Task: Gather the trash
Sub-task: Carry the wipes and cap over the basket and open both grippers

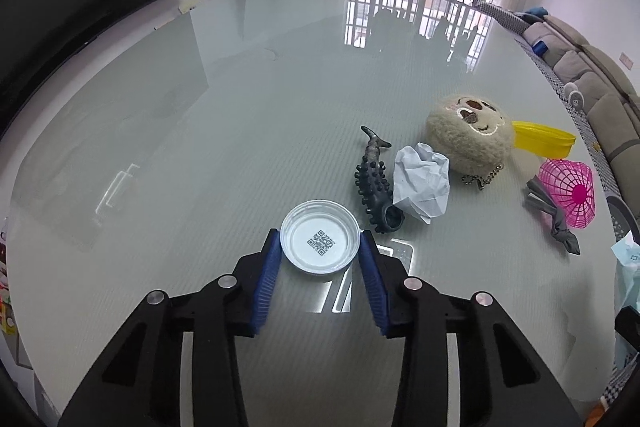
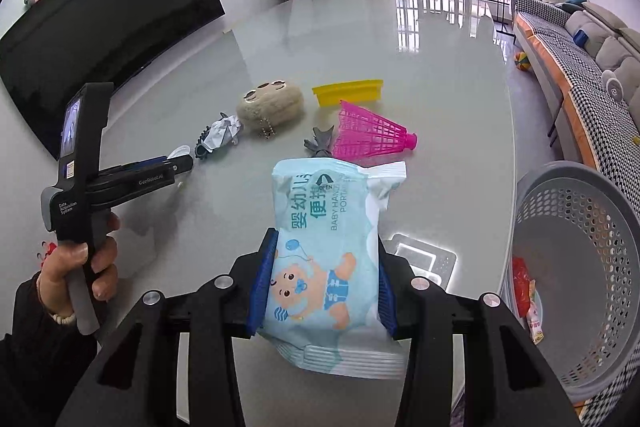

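My left gripper (image 1: 320, 241) has its blue pads on both sides of a round white plastic lid (image 1: 319, 242) with a QR code, lying on the glass table (image 1: 240, 107); the pads touch its rim. A crumpled white paper (image 1: 420, 183) lies just beyond, right of a dark spiky toy (image 1: 374, 183). My right gripper (image 2: 326, 247) is shut on a light blue baby wipes pack (image 2: 328, 251), held above the table near its right edge. A grey mesh basket (image 2: 592, 267) with a red wrapper (image 2: 524, 287) inside stands to the right, below table level.
A beige plush face (image 1: 468, 135), a yellow plastic lid (image 1: 544, 139), a pink shuttlecock (image 1: 568, 191) and a grey wrapper scrap (image 1: 552, 215) lie at the table's right. The left gripper also shows in the right wrist view (image 2: 176, 163). A sofa (image 2: 580, 67) stands beyond the table.
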